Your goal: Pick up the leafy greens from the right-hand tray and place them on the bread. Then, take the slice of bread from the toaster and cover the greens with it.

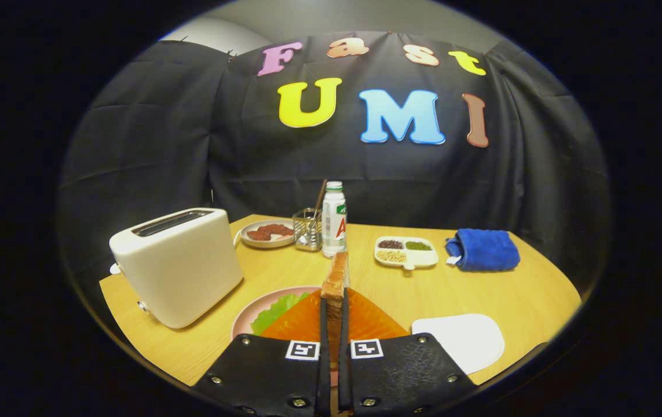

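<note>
A red letter was seen on the white bottle point(334, 219), its label otherwise unread. A wooden table point(516, 292) was backed by black cloth. The claw point(335, 315) was closed on a slice of bread point(336, 281), held edge-up above the pink plate point(248, 318) bearing leafy greens point(275, 311). The toaster point(177, 263) stood left of the plate, the white tray point(465, 341) to the plate's right.

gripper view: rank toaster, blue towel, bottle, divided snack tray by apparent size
Largest to smallest as they look:
1. toaster, though it sits nearer the camera
2. blue towel
3. bottle and divided snack tray: too alike to rank

The gripper is shut on the bread slice.
</note>
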A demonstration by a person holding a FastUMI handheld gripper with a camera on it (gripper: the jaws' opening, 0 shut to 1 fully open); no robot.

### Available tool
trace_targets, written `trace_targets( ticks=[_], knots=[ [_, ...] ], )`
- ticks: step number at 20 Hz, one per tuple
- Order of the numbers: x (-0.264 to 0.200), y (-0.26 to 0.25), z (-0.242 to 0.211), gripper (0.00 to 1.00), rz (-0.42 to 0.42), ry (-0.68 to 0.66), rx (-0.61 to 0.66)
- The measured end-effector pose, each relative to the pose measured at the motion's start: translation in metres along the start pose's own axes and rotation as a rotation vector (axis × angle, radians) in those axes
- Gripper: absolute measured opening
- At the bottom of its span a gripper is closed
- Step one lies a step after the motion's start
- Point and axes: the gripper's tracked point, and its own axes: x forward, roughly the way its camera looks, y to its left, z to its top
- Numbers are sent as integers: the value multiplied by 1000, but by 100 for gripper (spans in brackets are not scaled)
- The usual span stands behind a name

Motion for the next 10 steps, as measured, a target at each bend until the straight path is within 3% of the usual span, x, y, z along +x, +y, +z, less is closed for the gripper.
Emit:
trace_targets(
  ticks=[10],
  knots=[
    [19, 61, -48, 6, 149, 131, 80]
  ],
)
